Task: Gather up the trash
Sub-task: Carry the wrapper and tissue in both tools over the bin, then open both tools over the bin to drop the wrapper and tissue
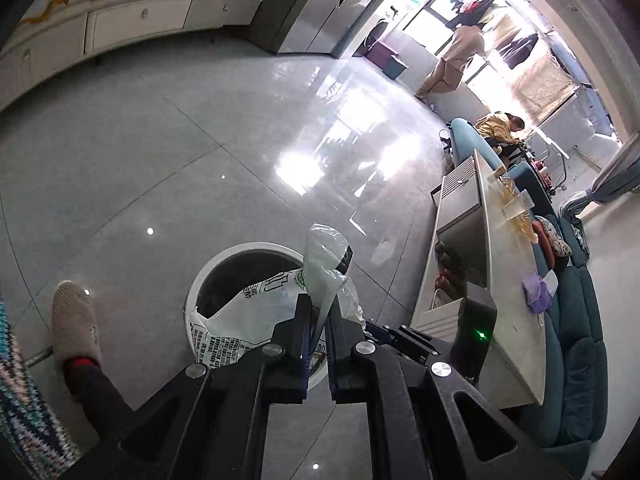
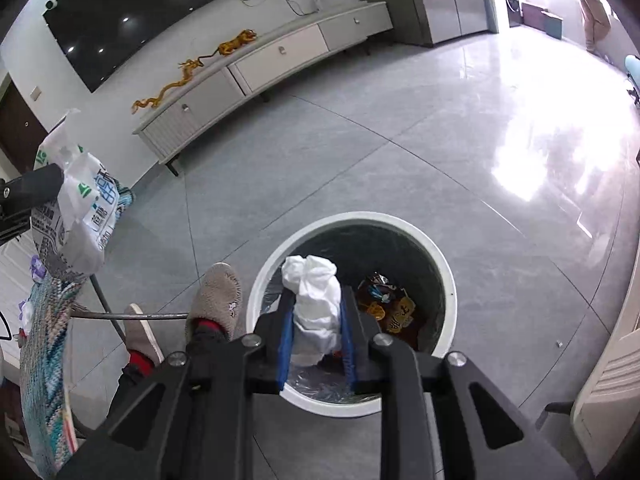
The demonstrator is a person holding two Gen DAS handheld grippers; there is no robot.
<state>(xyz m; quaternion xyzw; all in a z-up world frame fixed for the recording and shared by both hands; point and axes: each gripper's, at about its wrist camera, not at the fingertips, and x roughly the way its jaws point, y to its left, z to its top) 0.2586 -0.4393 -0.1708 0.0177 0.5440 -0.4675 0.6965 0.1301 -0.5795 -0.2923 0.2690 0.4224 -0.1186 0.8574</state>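
Observation:
A round white trash bin [image 2: 440, 264] with a dark liner stands on the grey floor; snack wrappers [image 2: 390, 308] lie inside. My right gripper [image 2: 316, 300] is shut on a crumpled white tissue wad [image 2: 314, 300] and holds it above the bin's left side. My left gripper [image 1: 322, 304] is shut on a printed plastic bag [image 1: 256, 320], which hangs over the bin [image 1: 208, 276] in the left wrist view. The same bag [image 2: 80, 216] shows at the left edge of the right wrist view, held by the left gripper's dark finger.
The person's feet in beige slippers [image 2: 218, 300] stand just left of the bin. A white TV cabinet [image 2: 256, 72] runs along the far wall. A coffee table [image 1: 500, 272] and blue sofa [image 1: 576, 340] lie to the right. A knitted cover [image 2: 44, 360] is at left.

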